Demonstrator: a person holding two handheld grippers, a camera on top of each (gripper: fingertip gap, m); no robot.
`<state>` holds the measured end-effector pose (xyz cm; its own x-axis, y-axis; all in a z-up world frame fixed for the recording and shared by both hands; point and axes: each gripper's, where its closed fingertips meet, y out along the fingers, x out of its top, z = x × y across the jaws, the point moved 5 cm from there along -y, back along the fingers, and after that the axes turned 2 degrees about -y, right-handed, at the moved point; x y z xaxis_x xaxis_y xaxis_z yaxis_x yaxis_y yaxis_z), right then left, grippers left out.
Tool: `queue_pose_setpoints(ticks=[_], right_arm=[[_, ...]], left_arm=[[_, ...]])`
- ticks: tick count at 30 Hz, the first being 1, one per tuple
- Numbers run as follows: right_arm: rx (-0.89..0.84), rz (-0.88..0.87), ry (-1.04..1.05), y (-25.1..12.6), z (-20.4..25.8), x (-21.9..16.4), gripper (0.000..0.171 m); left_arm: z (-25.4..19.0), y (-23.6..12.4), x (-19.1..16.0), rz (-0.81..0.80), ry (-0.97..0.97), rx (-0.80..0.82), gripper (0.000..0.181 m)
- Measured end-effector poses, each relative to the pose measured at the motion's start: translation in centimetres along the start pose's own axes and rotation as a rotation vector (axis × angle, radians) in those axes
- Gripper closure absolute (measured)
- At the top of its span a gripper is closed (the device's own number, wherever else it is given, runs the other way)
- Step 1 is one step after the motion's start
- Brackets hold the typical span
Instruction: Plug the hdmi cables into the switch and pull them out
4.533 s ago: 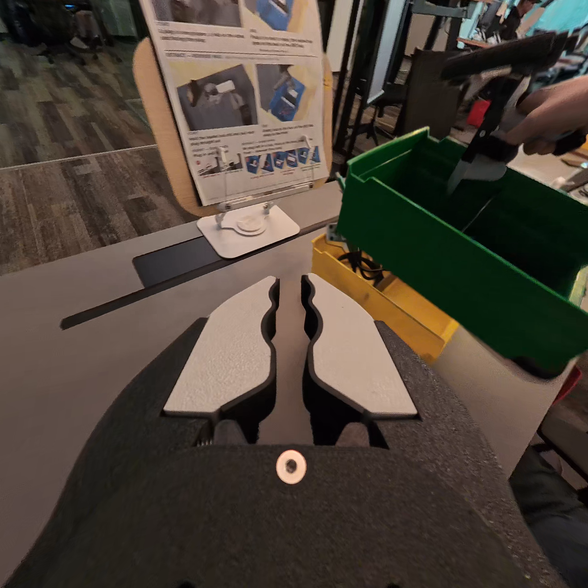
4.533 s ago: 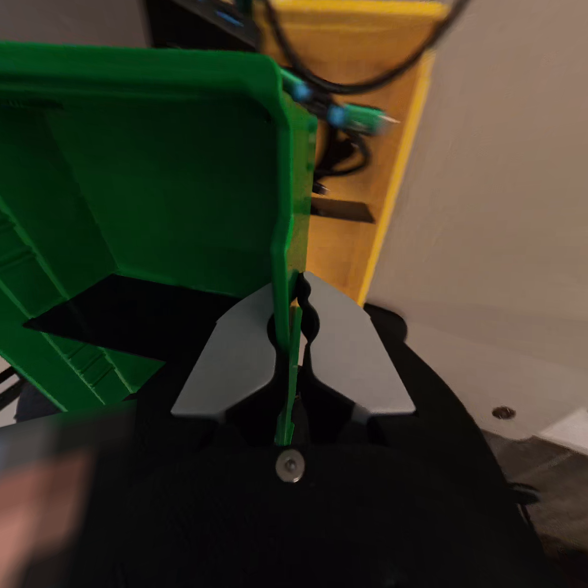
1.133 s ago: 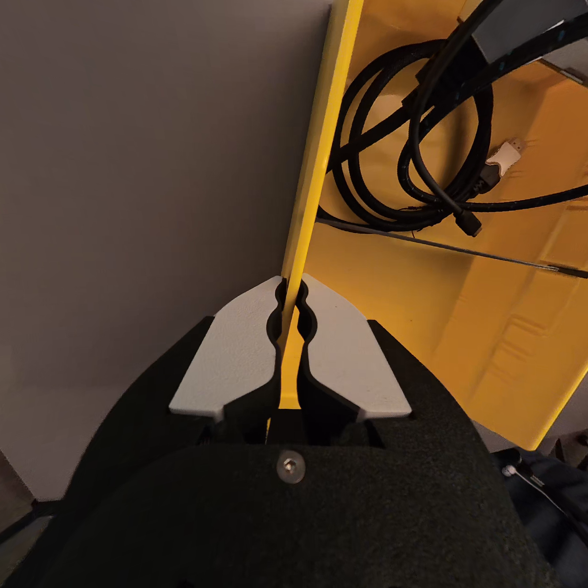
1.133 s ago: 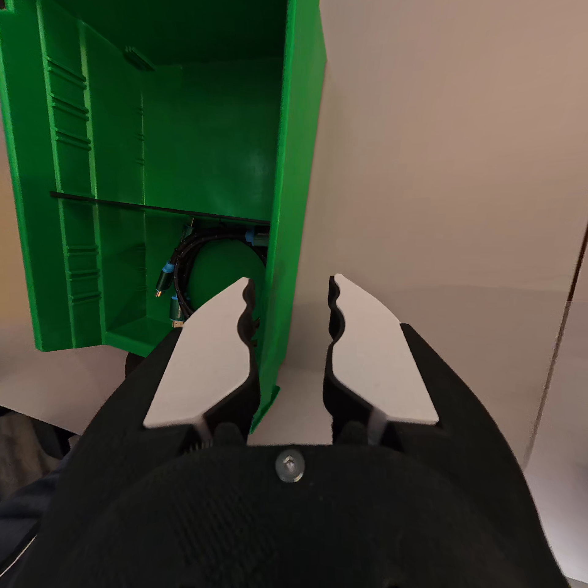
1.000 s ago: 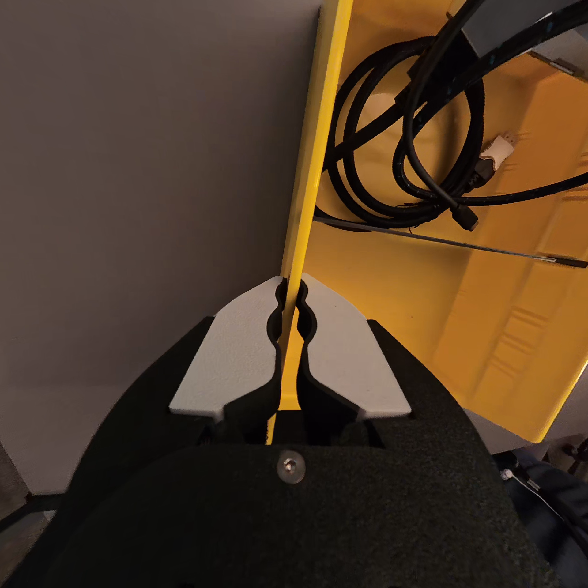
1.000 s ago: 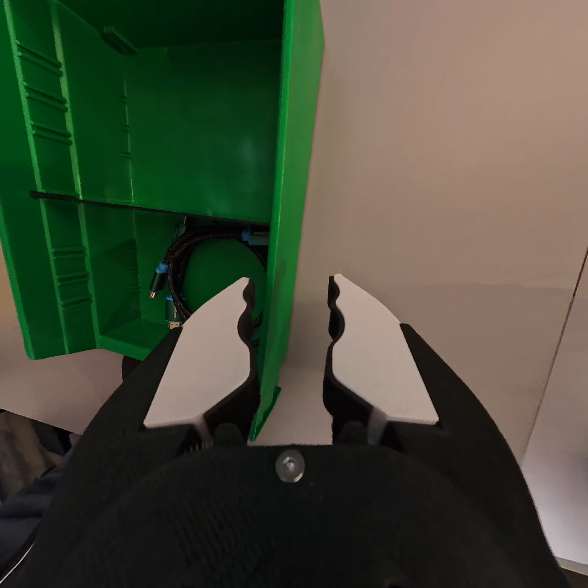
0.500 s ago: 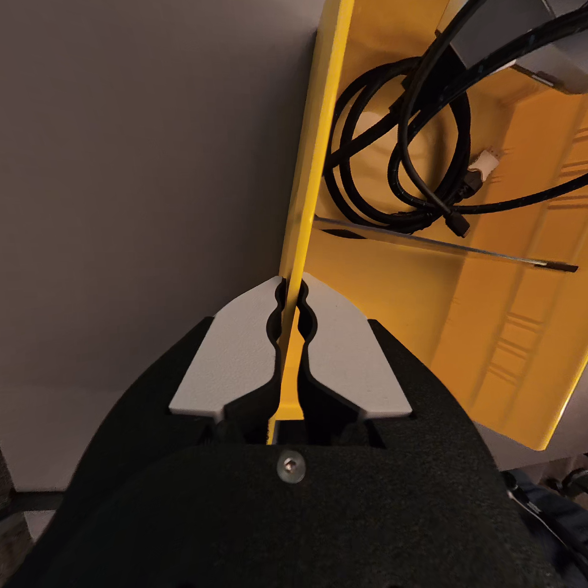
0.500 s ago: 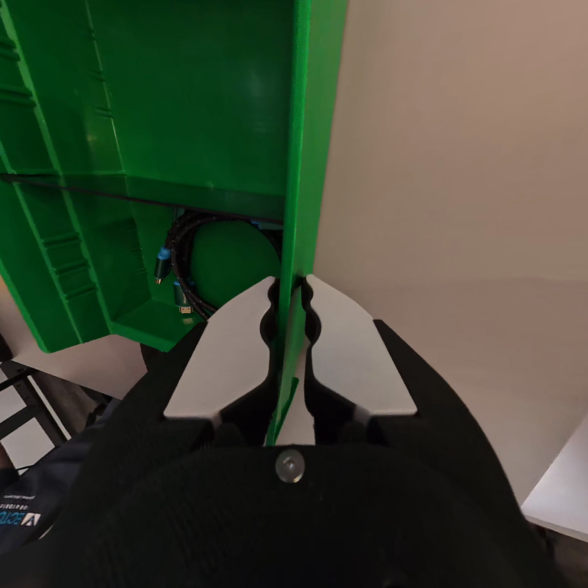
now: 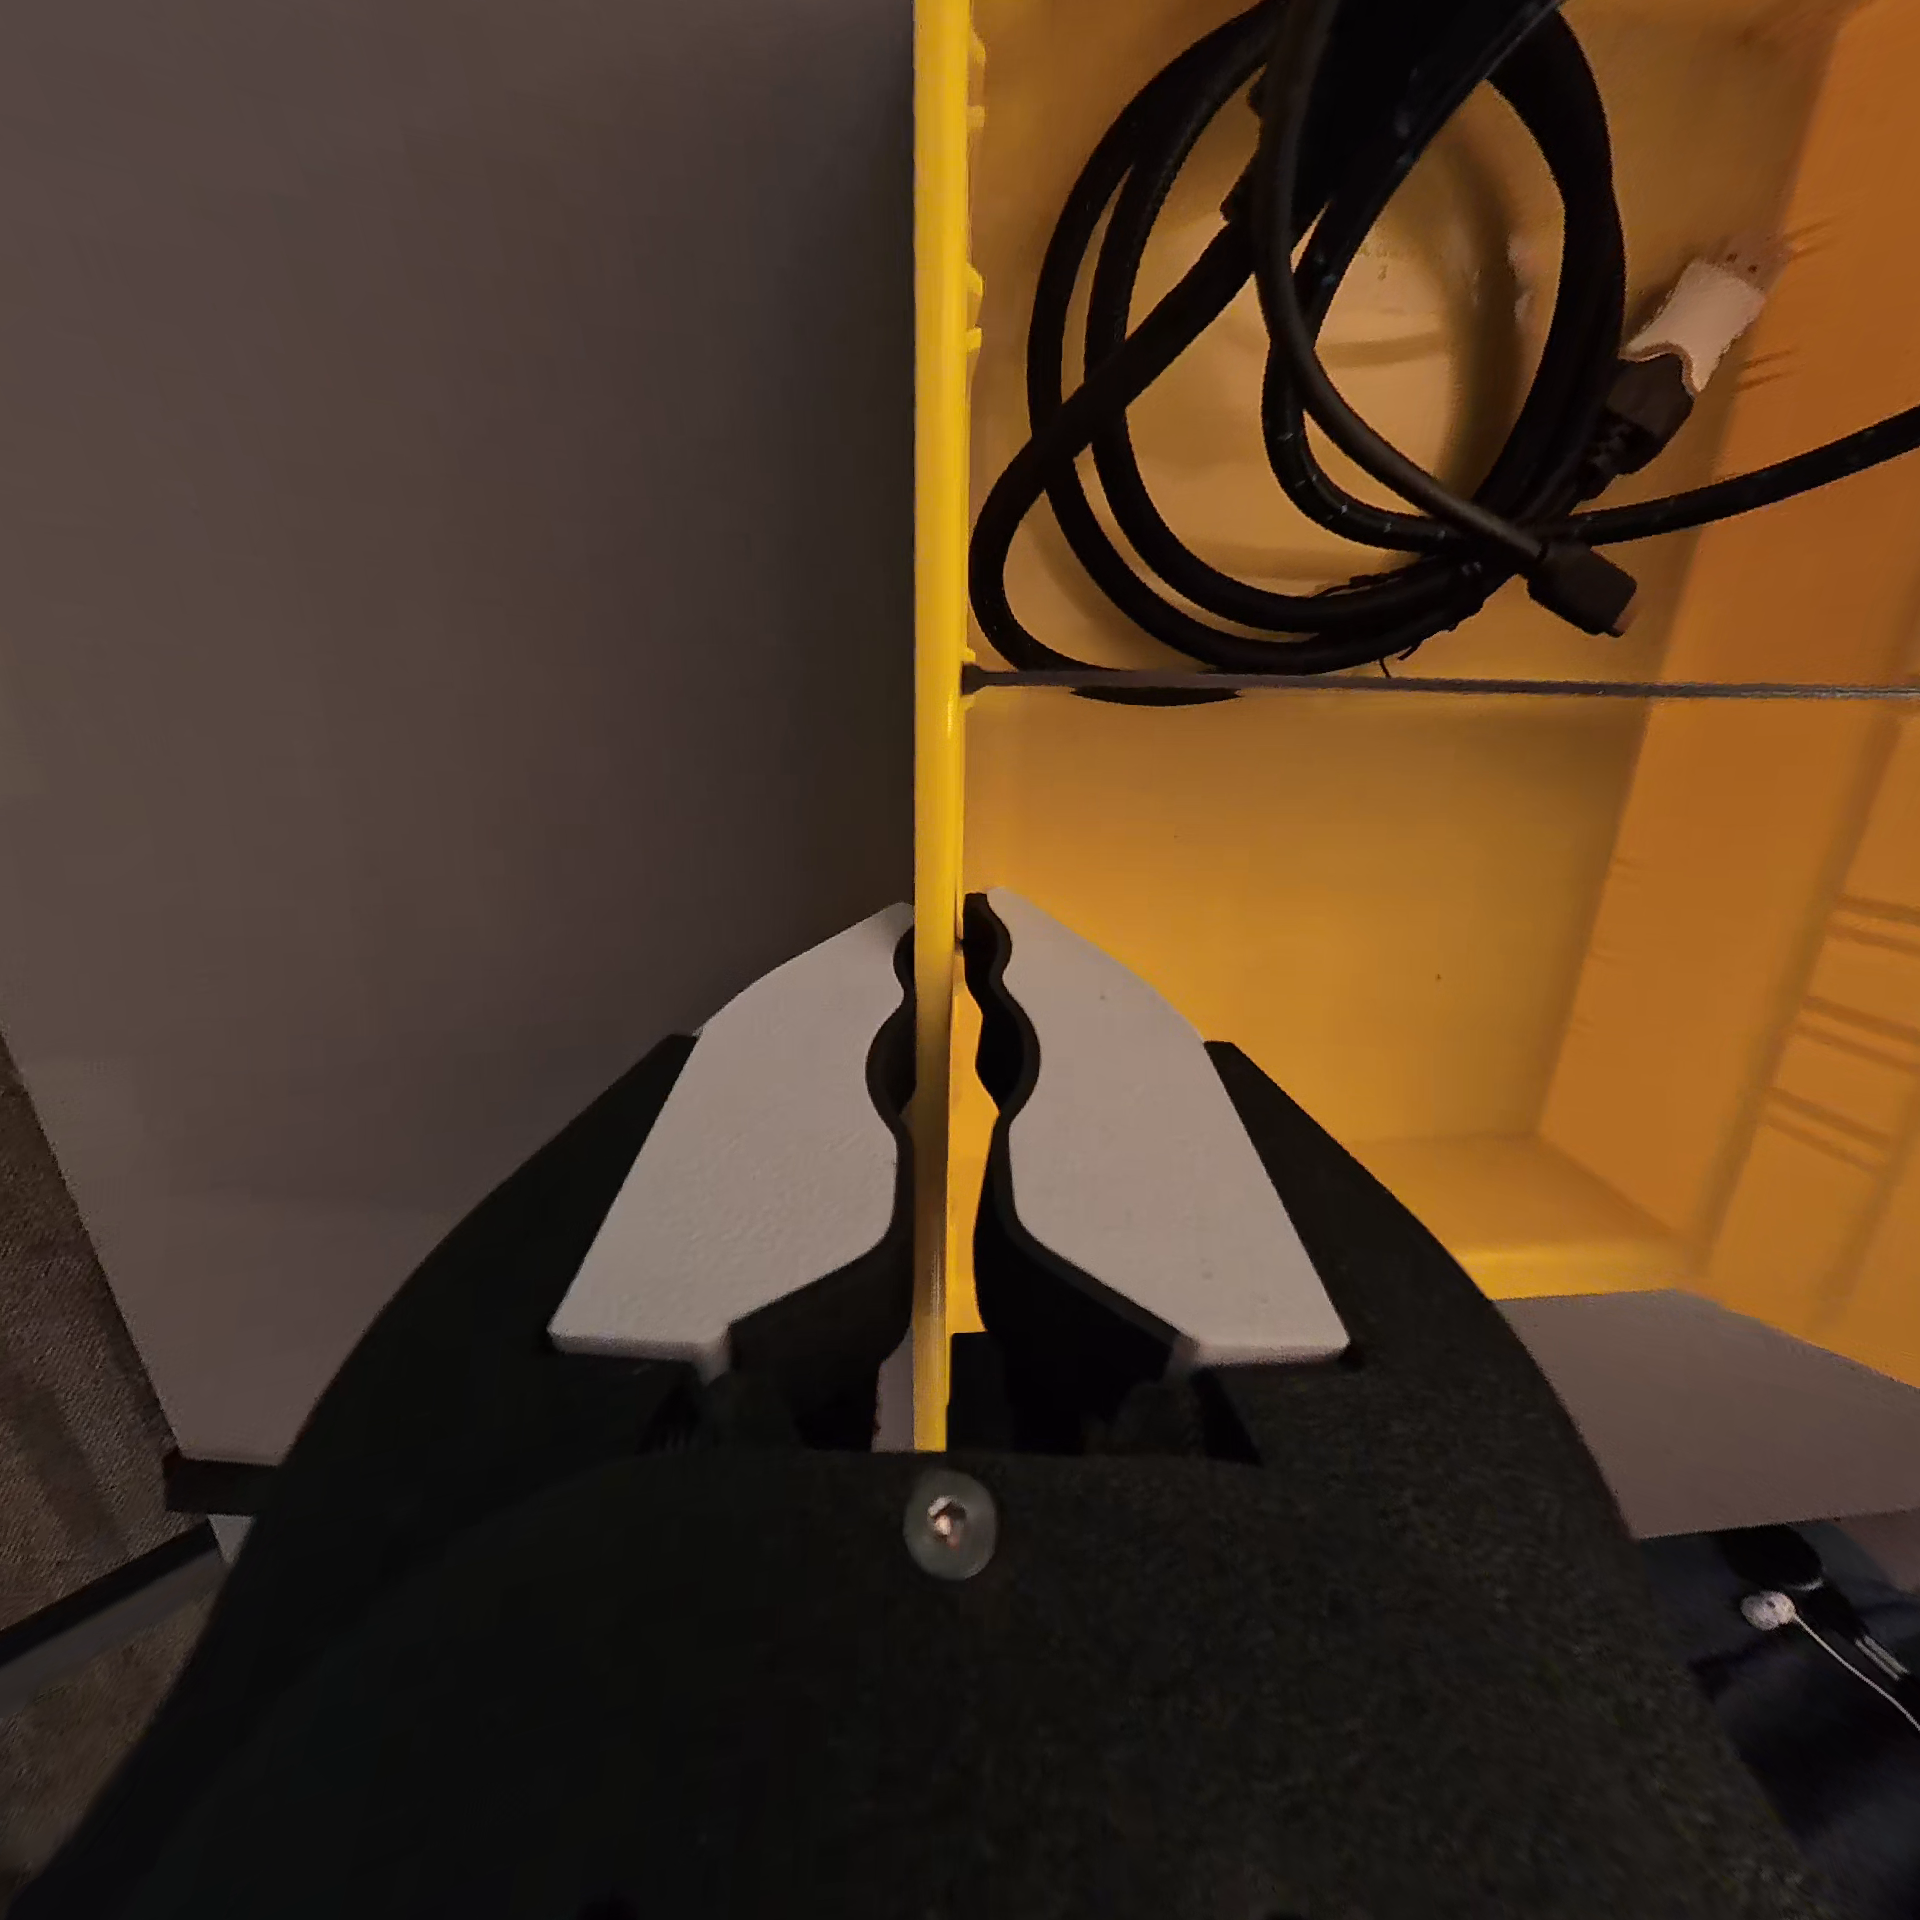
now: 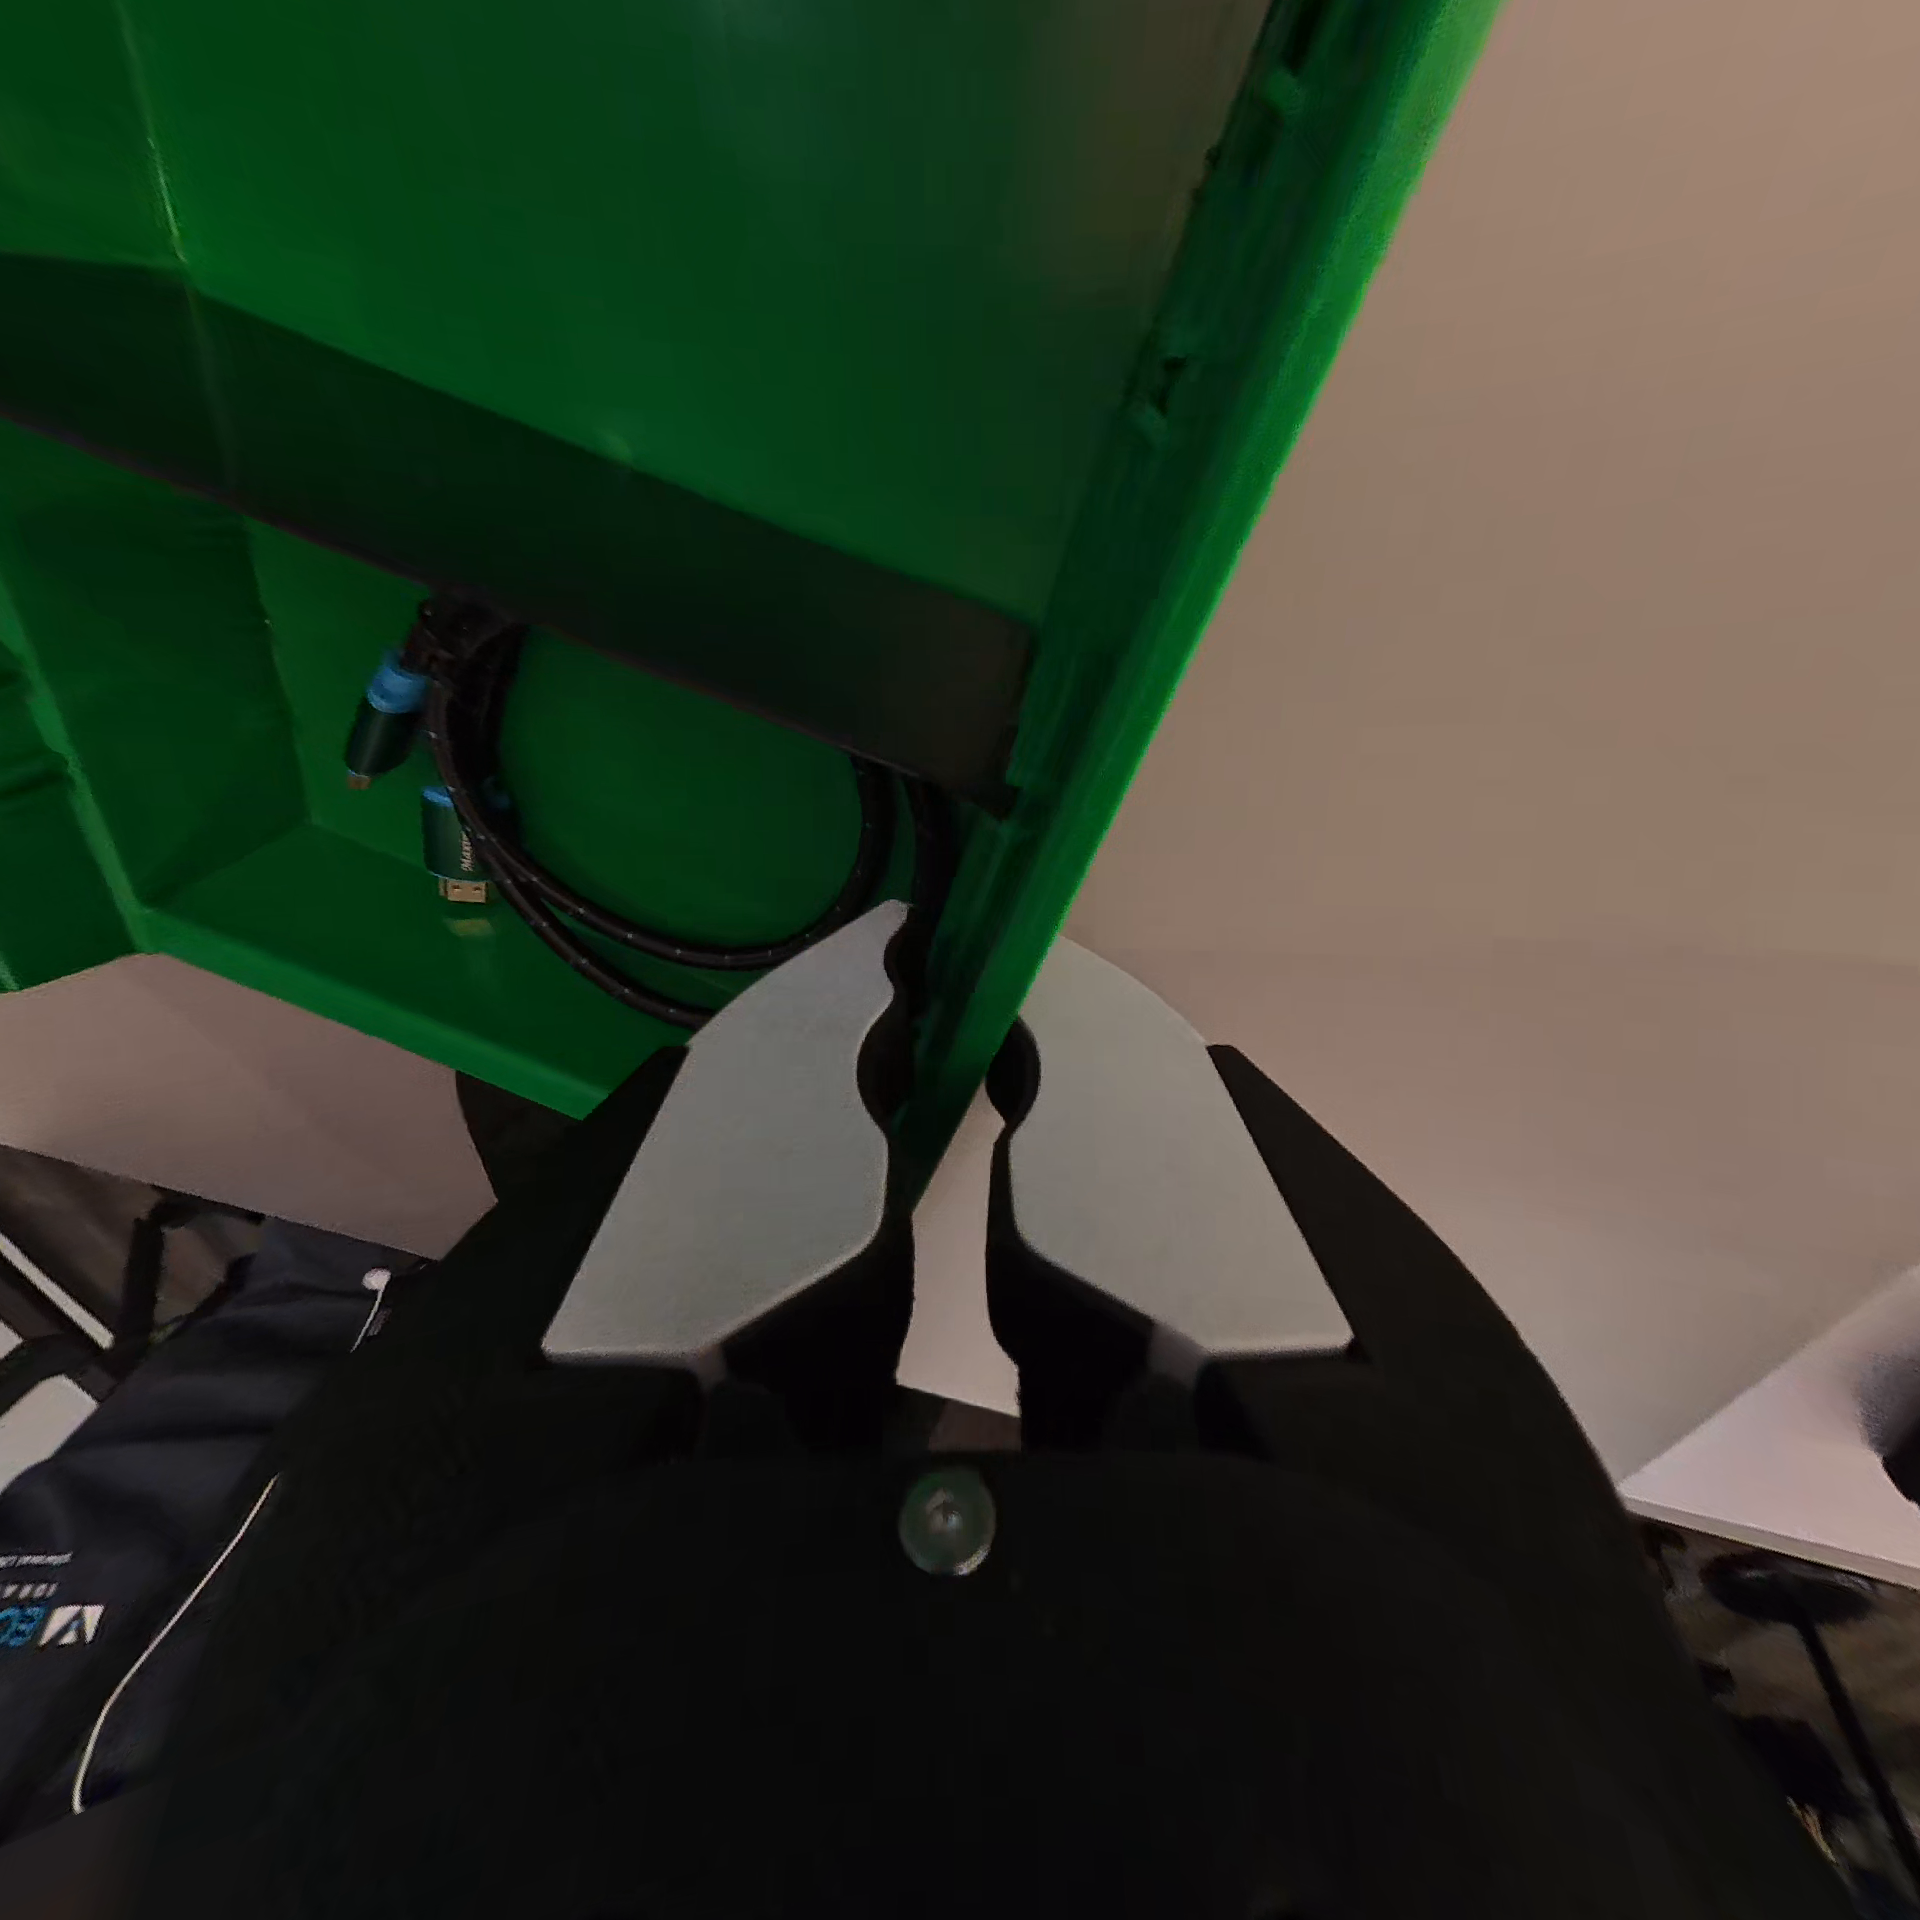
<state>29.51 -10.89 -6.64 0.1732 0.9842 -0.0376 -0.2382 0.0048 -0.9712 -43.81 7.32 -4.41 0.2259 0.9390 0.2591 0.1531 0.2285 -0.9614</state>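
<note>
My left gripper (image 9: 940, 914) is shut on the left wall of a yellow bin (image 9: 940, 520). Behind a thin divider (image 9: 1455, 686), the bin holds coiled black HDMI cables (image 9: 1049, 468), one with a white-capped plug (image 9: 1694, 322). My right gripper (image 10: 961, 956) is shut on the right wall of a green bin (image 10: 1195, 520). Below a dark divider (image 10: 623, 582), a braided black cable (image 10: 675, 935) lies coiled with blue plugs (image 10: 447, 831). No switch is visible in either view.
Both bins rest on a white table (image 10: 1558, 623), which also shows in the left wrist view (image 9: 416, 520). A dark bag with a white cord (image 10: 156, 1507) lies below the table's near edge. A second white surface (image 10: 1766, 1455) is at the lower right. The left gripper's tips are roughly 75 cm from the right gripper's.
My right gripper closed on the green bin's wall, and the bin now looks nearer and tilted. The yellow bin has swung straight in the left view, and the grey box at its top has left the view.
</note>
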Motion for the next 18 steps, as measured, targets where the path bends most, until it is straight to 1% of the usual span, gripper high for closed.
queue_pose_setpoints(ticks=[5,8,11,12,16,18], right_arm=[[-0.015,0.006,-0.033,0.5,1.8,1.6,0.162],[-0.03,0.02,-0.057,0.9,3.0,2.2,0.163],[0.025,0.045,-0.067,1.5,4.1,2.3,0.161],[0.055,0.038,-0.063,1.5,4.3,2.3,0.16],[0.208,0.047,-0.01,1.6,3.9,2.2,0.154],[0.237,0.048,0.023,1.6,3.7,2.0,0.154]], left_arm=[[0.0,0.1,0.3,0.054,-0.035,-0.01,0.176],[0.0,0.2,0.5,0.037,-0.06,-0.041,0.178],[0.0,0.3,0.5,0.008,-0.105,-0.073,0.178],[0.0,0.3,0.5,-0.007,-0.122,-0.102,0.178],[0.2,0.5,0.5,-0.039,-0.262,-0.318,0.169],[0.3,0.5,0.4,-0.049,-0.283,-0.345,0.167]])
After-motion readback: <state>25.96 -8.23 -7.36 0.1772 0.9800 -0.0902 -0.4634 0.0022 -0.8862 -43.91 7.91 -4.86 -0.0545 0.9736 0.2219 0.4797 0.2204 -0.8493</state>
